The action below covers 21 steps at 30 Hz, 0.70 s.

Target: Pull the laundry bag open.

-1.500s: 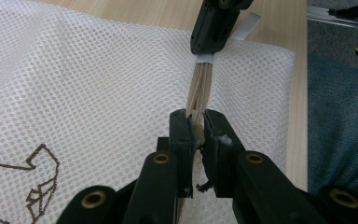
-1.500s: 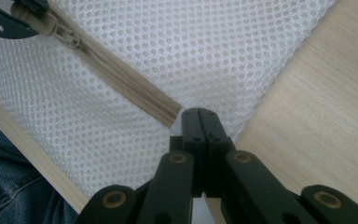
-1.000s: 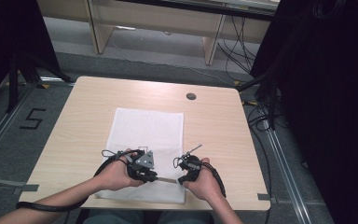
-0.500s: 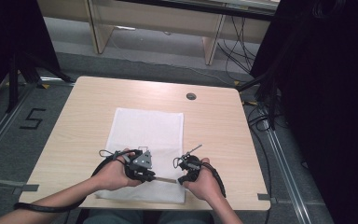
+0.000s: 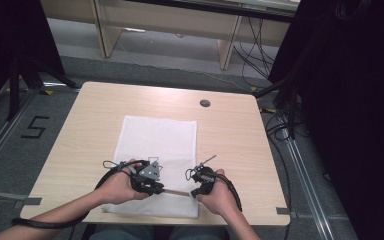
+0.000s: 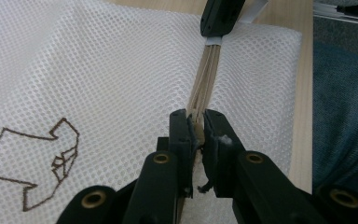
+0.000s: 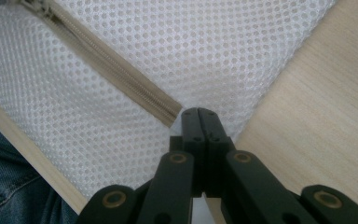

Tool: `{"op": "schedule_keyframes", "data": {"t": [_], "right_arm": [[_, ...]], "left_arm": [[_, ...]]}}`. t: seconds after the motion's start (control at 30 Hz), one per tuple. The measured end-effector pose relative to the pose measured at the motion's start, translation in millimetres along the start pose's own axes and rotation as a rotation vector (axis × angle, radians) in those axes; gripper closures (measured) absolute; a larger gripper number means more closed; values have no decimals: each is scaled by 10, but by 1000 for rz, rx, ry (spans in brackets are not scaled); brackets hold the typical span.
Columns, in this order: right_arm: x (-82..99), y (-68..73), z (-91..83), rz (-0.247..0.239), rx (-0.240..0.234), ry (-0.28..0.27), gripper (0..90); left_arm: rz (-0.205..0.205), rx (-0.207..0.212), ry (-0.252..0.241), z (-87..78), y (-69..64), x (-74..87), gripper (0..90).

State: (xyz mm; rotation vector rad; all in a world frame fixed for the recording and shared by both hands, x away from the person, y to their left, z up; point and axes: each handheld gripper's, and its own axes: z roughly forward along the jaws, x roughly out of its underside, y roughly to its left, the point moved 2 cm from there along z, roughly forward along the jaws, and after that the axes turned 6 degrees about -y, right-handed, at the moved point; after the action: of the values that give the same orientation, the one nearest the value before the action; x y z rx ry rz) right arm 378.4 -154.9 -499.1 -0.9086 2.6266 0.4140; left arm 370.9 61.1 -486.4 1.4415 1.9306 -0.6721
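Mesh is what I am handling here: a white mesh bag (image 5: 156, 165) lying flat on the tabletop (image 5: 230, 145), its near edge toward me and its zipper (image 7: 116, 70) running along that edge. I am judging it to be light, limp and a little slippery, so it will likely bunch and slide if I pull on the netting alone. The beige zipper tape looks like the firmest part, and that is where I am taking hold.

My left gripper (image 6: 196, 122) is pinching the zipper band, its jaws pressed in on the tape with a small pale piece between them, perhaps the slider, though I cannot tell. My right gripper (image 7: 199, 113) is pressed together at the end of the zipper, where the tape stops near the bag's corner; whether it is nipping a bit of cloth there I cannot make out. In the left gripper view that same right gripper (image 6: 221, 16) is sitting at the far end of the taut beige strip.

From the high view I am seeing the whole layout: both hands close together over the near edge, the bag stretching away from me, a small round grommet (image 5: 205, 103) in the tabletop beyond. The left gripper view adds a brown outline logo (image 6: 37, 163) stitched on the mesh. The right gripper view is giving me the zipper teeth, closed, and the bare wood just beside the bag.
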Motion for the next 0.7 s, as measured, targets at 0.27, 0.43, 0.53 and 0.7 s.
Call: {"op": "schedule_keyframes", "data": {"t": [0.27,0.43,0.53,0.7], "right_arm": [[-1,-5,1,3,-5,-1,900],[-2,0,0,1,0,2,900],[-1,0,0,0,0,2,900],[-1,-1,0,1,0,0,900]], "left_arm": [[10,-8,6,-43,17,15,819],[17,-9,0,-49,18,21,819],[-5,0,-2,-58,18,30,819],[2,-12,0,-73,28,48,819]]}}
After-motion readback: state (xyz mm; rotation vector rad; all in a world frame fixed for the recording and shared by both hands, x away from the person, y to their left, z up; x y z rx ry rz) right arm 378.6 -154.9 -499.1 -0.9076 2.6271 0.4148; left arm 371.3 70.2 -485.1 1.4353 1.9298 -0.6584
